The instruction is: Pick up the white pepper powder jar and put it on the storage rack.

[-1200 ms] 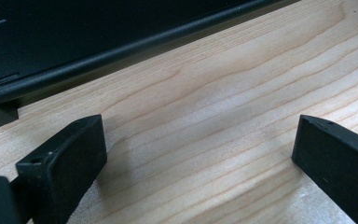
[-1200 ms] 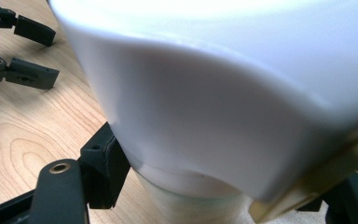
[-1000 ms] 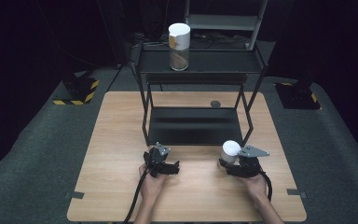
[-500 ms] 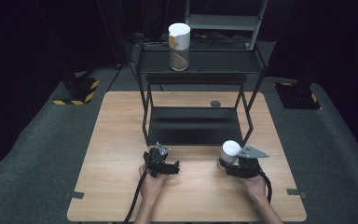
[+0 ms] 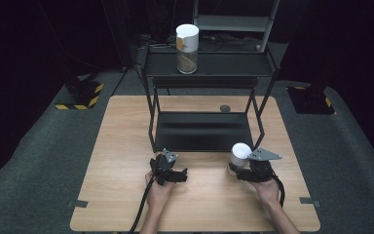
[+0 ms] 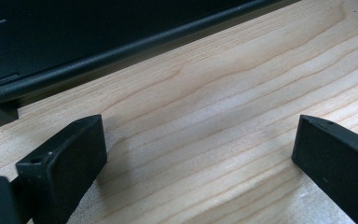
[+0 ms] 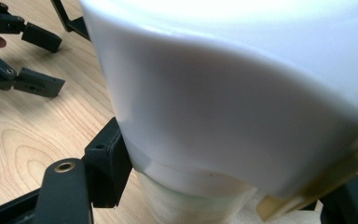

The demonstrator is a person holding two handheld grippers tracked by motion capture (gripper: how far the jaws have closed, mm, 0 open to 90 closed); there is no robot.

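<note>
Right gripper [image 5: 238, 168] is clamped on a white-lidded jar [image 5: 240, 152], its jaws pressing the jar's sides just under the lid, standing on the surface [image 5: 126, 126] near the front right, just before the black rack [image 5: 202, 131]. Left gripper [image 5: 174, 174] rests near the front edge, jaws apart over bare wood, holding nothing. A second white-lidded jar [image 5: 187, 48] stands on the rack's top shelf.

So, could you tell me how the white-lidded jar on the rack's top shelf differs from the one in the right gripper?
The shelf jar stands free on the black rack; the held jar sits low over the wooden table, clamped between the right gripper jaws. The shelf jar looks taller and bears an orange label patch; no such patch shows on the held one. Both have white lids and clear bodies.
</note>
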